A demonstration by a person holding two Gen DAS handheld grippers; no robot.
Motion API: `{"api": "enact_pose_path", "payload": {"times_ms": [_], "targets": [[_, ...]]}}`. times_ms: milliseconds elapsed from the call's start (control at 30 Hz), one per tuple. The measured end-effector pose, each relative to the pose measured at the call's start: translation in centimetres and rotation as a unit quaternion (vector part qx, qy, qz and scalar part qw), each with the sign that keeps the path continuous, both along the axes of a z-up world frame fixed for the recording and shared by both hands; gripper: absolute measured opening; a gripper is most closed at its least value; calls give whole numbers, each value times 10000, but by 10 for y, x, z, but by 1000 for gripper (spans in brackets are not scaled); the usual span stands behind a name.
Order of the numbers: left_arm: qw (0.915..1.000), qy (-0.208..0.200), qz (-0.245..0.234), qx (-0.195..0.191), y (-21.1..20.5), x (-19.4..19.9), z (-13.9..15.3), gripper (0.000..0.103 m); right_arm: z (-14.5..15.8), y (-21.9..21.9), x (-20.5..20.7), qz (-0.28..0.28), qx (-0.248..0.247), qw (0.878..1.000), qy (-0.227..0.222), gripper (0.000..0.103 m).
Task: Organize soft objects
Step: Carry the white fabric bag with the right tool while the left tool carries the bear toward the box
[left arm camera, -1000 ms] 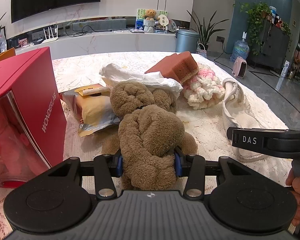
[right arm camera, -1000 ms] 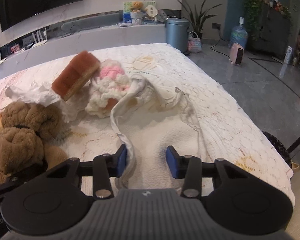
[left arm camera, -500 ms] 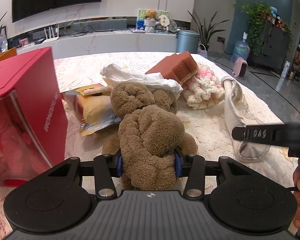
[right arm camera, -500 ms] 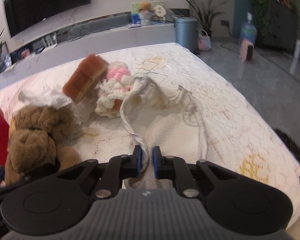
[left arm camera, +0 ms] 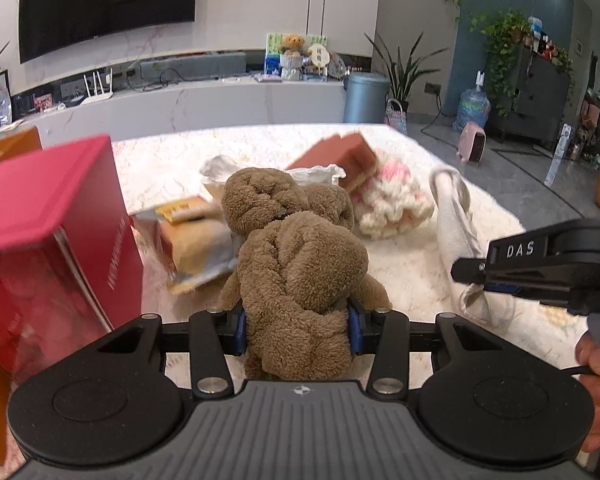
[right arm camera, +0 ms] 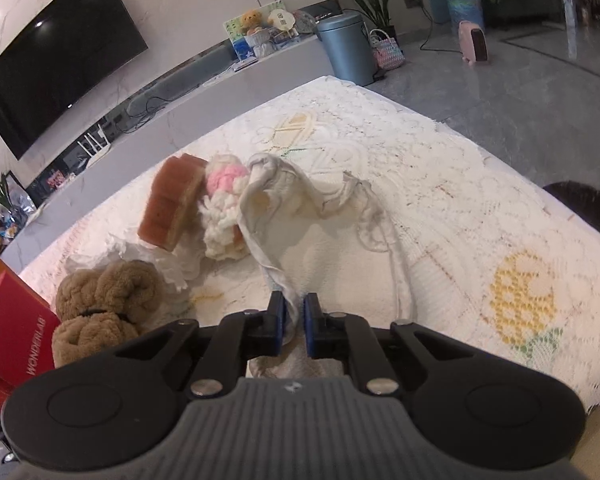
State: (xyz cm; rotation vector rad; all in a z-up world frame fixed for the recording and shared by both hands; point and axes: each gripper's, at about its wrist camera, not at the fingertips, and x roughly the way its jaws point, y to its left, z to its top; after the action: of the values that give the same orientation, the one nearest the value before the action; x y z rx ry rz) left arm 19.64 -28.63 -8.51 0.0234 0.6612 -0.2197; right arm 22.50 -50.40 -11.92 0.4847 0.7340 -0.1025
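A: Which soft object is in my left tool, and how does it lie?

B: The brown plush bear (left arm camera: 300,276). My left gripper (left arm camera: 298,330) pinches its lower body between the blue pads; its long axis runs away from the camera, head toward the far end of the table (left arm camera: 416,272), back of the body facing me.

A: And my right tool?

B: My right gripper (right arm camera: 293,322) is pressed nearly together on the rim of the white cloth bag (right arm camera: 324,240), the fabric caught between the pads. The bag stretches away from the jaws, its mouth and drawstring toward the far edge.

A: Surroundings?

B: Just beyond the bag's far end lies a pink-and-cream crochet piece (right arm camera: 224,216), touching a brown sponge block (right arm camera: 172,208) propped on white crumpled paper (right arm camera: 168,268). A red box (left arm camera: 52,240) stands left of the bear, a yellow packet (left arm camera: 196,240) between them. My hand (left arm camera: 598,392) grips the right tool's handle.
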Motion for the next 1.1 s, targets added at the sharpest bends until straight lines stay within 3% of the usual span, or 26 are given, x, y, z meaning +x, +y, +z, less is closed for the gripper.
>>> {"api": "enact_pose_path", "payload": {"times_ms": [167, 400, 567, 733, 1000, 1100], "targets": [[9998, -169, 6, -119, 5, -7, 18, 51, 14, -1, -13, -6, 16, 9999, -152, 8], [9984, -425, 1, -377, 17, -23, 47, 51, 66, 19, -40, 101, -595, 9949, -808, 8], [9954, -760, 80, -582, 35, -35, 76, 51, 90, 37, -54, 291, -826, 9908, -1031, 8], [9918, -1017, 227, -741, 61, -47, 103, 51, 132, 59, -73, 393, -1040, 9818, -1542, 8], [9761, -1705, 699, -1149, 131, -78, 153, 51, 197, 123, -104, 847, -1183, 9652, -2173, 8], [9719, -1740, 862, -1329, 162, -77, 175, 51, 215, 158, -111, 1133, -1281, 9575, -2322, 8]]}}
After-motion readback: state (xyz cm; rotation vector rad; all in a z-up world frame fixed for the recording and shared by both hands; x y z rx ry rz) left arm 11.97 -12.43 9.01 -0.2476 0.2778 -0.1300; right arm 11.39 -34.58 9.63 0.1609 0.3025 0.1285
